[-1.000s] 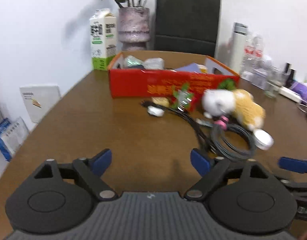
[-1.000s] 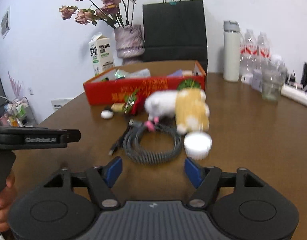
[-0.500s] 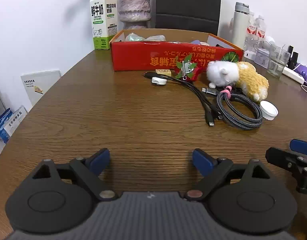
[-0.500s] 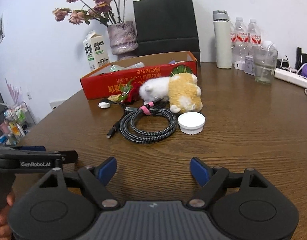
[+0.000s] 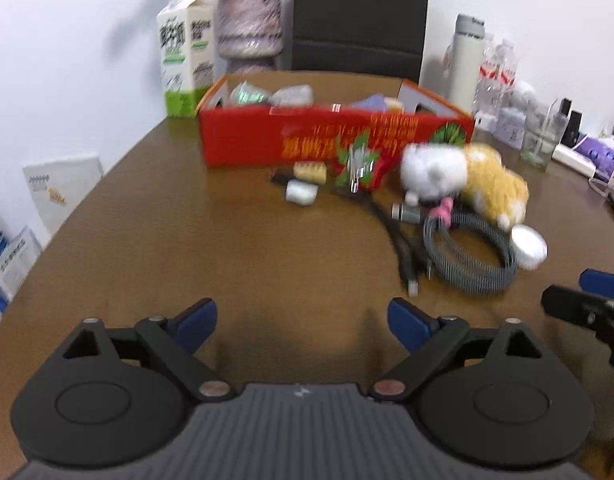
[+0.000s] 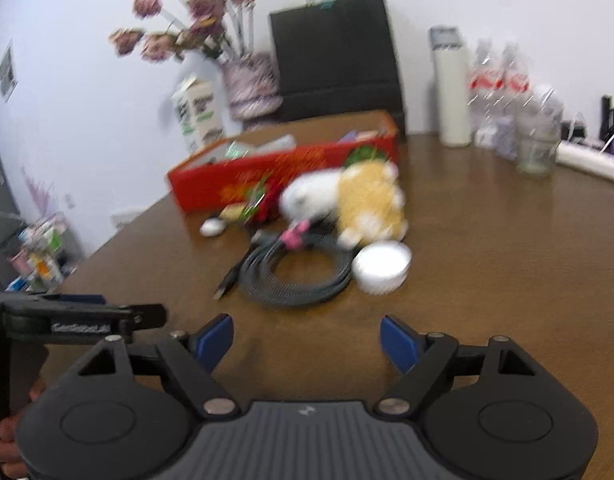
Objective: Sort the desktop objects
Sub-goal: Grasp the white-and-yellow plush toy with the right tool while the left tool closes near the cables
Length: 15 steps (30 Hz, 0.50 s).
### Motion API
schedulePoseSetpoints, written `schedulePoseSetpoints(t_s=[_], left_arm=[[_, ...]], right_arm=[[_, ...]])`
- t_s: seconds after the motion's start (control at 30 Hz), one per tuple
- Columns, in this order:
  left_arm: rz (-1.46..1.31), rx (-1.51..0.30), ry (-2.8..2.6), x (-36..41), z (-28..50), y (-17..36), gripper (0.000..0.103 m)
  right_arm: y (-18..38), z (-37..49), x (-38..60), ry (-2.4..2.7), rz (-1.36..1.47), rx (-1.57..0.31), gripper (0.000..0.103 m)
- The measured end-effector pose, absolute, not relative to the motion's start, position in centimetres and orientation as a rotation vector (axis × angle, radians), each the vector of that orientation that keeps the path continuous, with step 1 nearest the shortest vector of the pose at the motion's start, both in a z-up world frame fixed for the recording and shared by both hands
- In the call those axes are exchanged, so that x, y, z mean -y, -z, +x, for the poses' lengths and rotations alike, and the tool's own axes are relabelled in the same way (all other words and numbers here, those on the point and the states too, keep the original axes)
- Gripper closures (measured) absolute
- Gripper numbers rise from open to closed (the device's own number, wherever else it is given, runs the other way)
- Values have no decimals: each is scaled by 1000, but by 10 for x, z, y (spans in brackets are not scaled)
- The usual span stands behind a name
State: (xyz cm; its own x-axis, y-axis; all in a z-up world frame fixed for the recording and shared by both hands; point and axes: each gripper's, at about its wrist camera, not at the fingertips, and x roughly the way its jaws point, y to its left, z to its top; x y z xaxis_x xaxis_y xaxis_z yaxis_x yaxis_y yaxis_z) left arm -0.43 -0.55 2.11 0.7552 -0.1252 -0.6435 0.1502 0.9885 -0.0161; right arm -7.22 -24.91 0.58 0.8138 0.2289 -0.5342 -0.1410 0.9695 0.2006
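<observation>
A red box point(image 5: 331, 140) holding several items stands at the far side of the brown table; it also shows in the right wrist view point(image 6: 275, 176). In front of it lie a white and yellow plush toy point(image 5: 463, 180) point(image 6: 351, 200), a coiled grey cable point(image 5: 467, 252) point(image 6: 295, 276), a white round lid point(image 5: 529, 246) point(image 6: 383, 266), black cables point(image 5: 391, 224), a small white object point(image 5: 302, 192) point(image 6: 213, 227) and a green and red wrapper point(image 5: 357, 162). My left gripper point(image 5: 301, 322) and right gripper point(image 6: 307, 342) are open and empty, above bare table short of the objects.
A milk carton point(image 5: 185, 66), a flower vase point(image 5: 249, 26) and a black bag point(image 5: 359, 20) stand behind the box. A white flask point(image 6: 451, 88), bottles, a glass point(image 6: 537, 148) and a power strip point(image 6: 587, 158) line the right. The table edge curves at left.
Both views have tilted up and moved a little closer to the objects, with motion blur. Both grippers stay open and empty.
</observation>
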Motion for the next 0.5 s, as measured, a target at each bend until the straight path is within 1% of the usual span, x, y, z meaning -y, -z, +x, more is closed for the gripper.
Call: schedulePoseSetpoints(t_s=[0.1, 0.17, 0.3, 0.33, 0.37, 0.4, 0.43, 0.47, 0.5], left_arm=[[29, -679, 165, 4, 25, -35, 10], [19, -680, 190, 6, 45, -42, 13], [-20, -703, 283, 22, 69, -47, 13], [-18, -705, 294, 29, 74, -46, 15], [-4, -706, 295, 37, 79, -44, 22], [16, -713, 273, 45, 84, -41, 26], [36, -725, 249, 52, 90, -38, 33], [50, -732, 231, 58, 95, -34, 41], [49, -739, 225, 62, 98, -30, 48]], right_arm=[[-14, -53, 261, -129, 142, -553, 23], [-20, -36, 268, -116, 150, -541, 23], [-26, 9, 271, -121, 138, -527, 24], [-25, 20, 271, -121, 132, -528, 24], [-23, 34, 271, -118, 133, -551, 33], [-20, 46, 271, -118, 136, -584, 52], [-16, 58, 271, -123, 147, -625, 61], [-13, 67, 274, -131, 169, -639, 58], [-11, 70, 275, -142, 175, -635, 58]])
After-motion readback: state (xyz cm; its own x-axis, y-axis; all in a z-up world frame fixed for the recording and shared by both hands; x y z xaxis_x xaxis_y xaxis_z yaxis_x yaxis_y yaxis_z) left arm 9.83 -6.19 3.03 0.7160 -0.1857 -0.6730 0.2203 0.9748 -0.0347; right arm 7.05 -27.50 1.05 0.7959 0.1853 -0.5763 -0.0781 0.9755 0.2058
